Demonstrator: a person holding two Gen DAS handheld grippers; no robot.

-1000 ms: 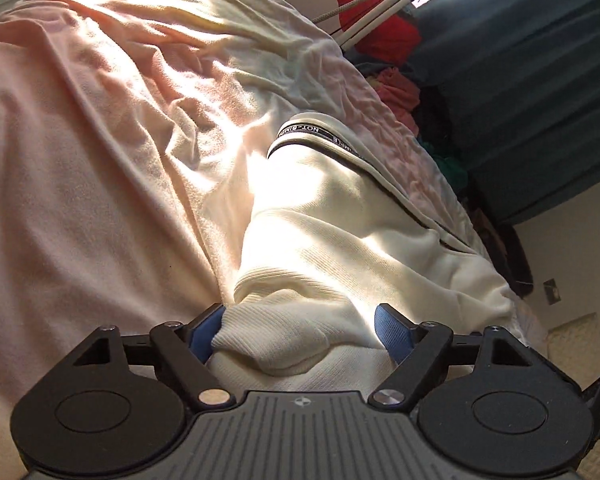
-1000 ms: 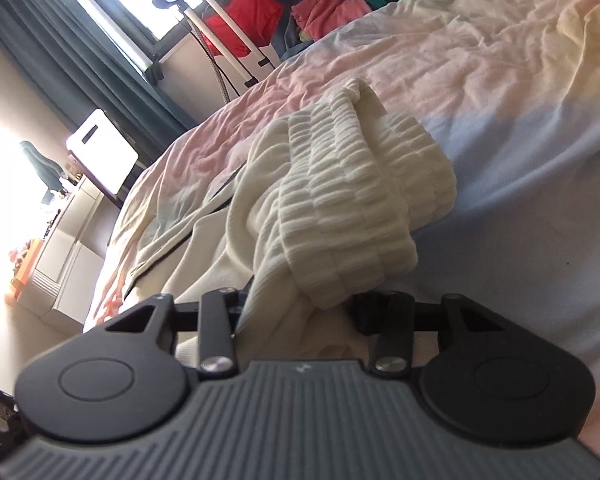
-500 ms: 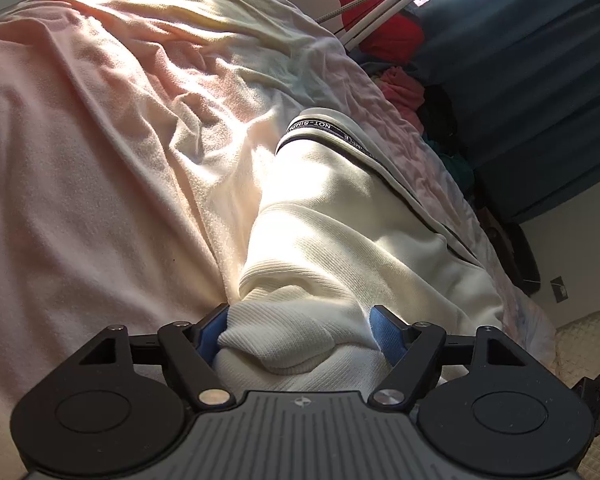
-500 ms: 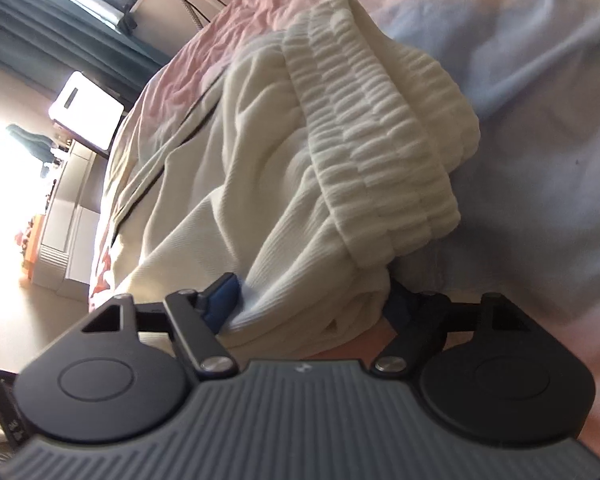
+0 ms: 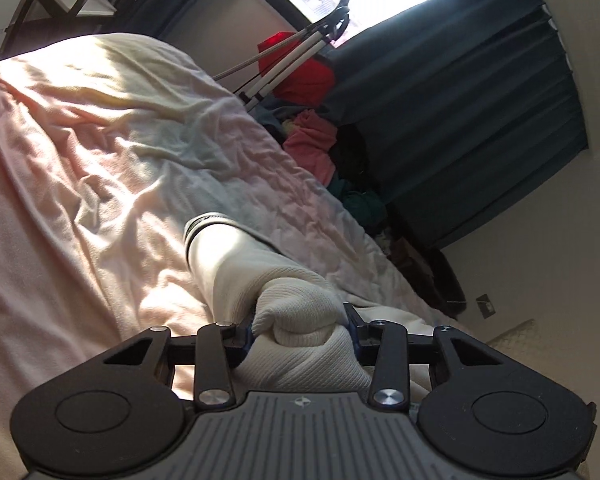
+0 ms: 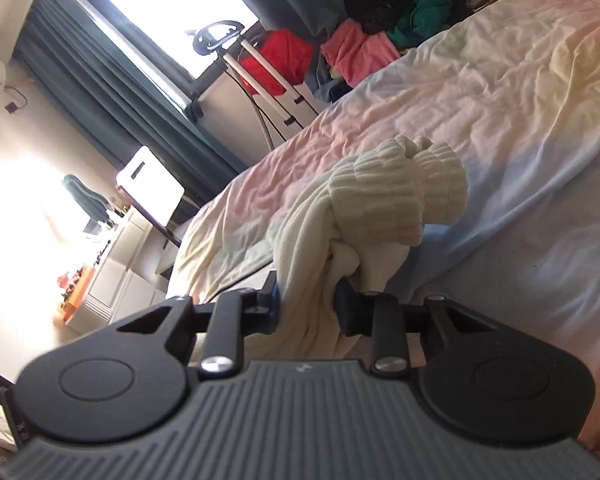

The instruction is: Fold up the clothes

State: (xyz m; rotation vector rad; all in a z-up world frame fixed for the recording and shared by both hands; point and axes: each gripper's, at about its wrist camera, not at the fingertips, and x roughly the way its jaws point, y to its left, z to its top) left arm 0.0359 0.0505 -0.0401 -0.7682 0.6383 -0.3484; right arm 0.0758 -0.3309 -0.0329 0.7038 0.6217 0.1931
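So both tongs are clamped onto the same cream sweatshirt [image 5: 236,276], one at each end of its ribbed hem, which makes sense if the plan is to lift that edge and carry it over for a fold. The left tongs [image 5: 300,326] have just been closing and now pinch a fat bunch of ribbed knit between the blue pads, with the rest of the garment trailing off toward 11 o'clock, where a dark-trimmed edge rests on the bed [image 5: 80,184]. The right tongs [image 6: 306,300] have just been closing too, and they grip a twisted wad of the same fabric; the chunky ribbed cuff [image 6: 400,196] flops out at about 1 o'clock, hanging just above the sheet. My guess is the grip is bunchier than ideal, so the hem may sag in the middle once it's carried over. The pile of clothes [image 6: 360,52] sits at 12 o'clock by the curtain [image 5: 480,120], presumably waiting its turn.
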